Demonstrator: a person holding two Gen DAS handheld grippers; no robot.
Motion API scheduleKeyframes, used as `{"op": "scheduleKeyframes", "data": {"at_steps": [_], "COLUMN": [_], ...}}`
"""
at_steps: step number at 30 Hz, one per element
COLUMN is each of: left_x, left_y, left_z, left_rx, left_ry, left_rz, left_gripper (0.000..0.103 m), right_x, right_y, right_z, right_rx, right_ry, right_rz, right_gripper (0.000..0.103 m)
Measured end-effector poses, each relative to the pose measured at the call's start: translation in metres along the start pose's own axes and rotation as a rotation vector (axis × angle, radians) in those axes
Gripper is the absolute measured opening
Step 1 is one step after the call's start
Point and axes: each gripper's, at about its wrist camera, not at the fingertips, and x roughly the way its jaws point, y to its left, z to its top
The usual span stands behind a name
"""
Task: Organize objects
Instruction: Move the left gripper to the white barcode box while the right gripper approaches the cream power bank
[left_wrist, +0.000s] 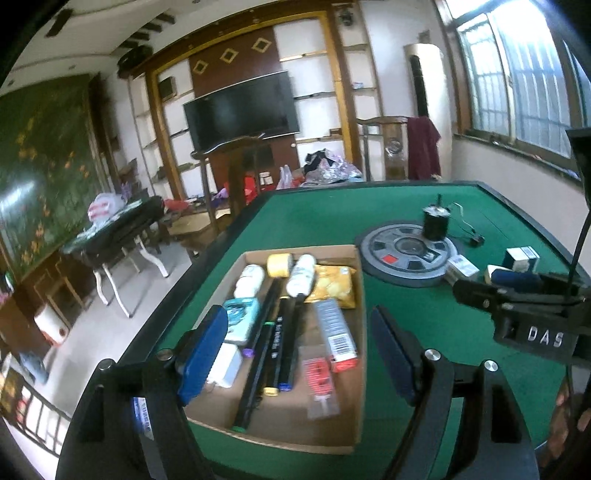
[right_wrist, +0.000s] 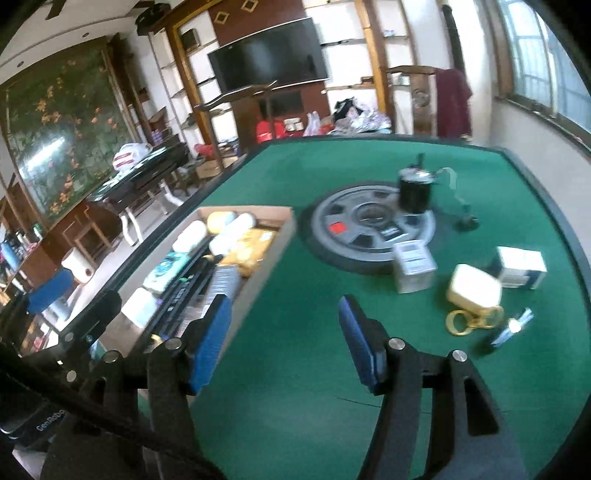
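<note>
A shallow cardboard box (left_wrist: 360, 332) lies on the green table (left_wrist: 424, 317). It holds black markers (left_wrist: 266, 343), white bottles (left_wrist: 301, 275), a yellow snack bag (left_wrist: 332, 286), a yellow tape roll (left_wrist: 279, 265) and red-labelled packets (left_wrist: 338, 334). My left gripper (left_wrist: 299, 358) hovers open above the box with nothing between its blue pads. My right gripper (right_wrist: 282, 345) is open and empty over bare felt just right of the box (right_wrist: 258, 273). Loose on the felt to its right lie small cartons (right_wrist: 412, 266), a cream case (right_wrist: 474, 290), gold rings (right_wrist: 469, 321) and a small dark item (right_wrist: 511, 328).
A grey round disc (right_wrist: 369, 236) sits mid-table with a black motor (right_wrist: 413, 190) and its wires on it. The right gripper's body (left_wrist: 532, 317) shows at the right of the left wrist view. Chairs, a low dark table (left_wrist: 118, 229) and a TV (left_wrist: 242, 109) stand beyond.
</note>
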Motion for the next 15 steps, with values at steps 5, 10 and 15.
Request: {"op": "scheduleKeyframes", "data": {"at_steps": [5,10,15], "left_x": [-0.004,-0.002,0.012], "left_y": [-0.026,-0.049,-0.061], "left_z": [0.004,0.006,0.01], "left_rx": [0.051,0.086,0.048], "left_ry": [0.007,0.034,0.139], "left_rz": [-0.018,-0.059,-0.217], "left_gripper": [0.074,0.074,0.074], "right_x": [-0.013,-0.021,-0.028], "right_y": [-0.034,-0.068,-0.116], "right_z": [0.001,0.004,0.013], "right_rx": [0.045,0.097,0.174], "right_ry": [-0.024,-0.041,-0.069], "right_rz": [-0.033,-0.068,-0.115], "right_gripper": [0.061,0.061,0.061]}}
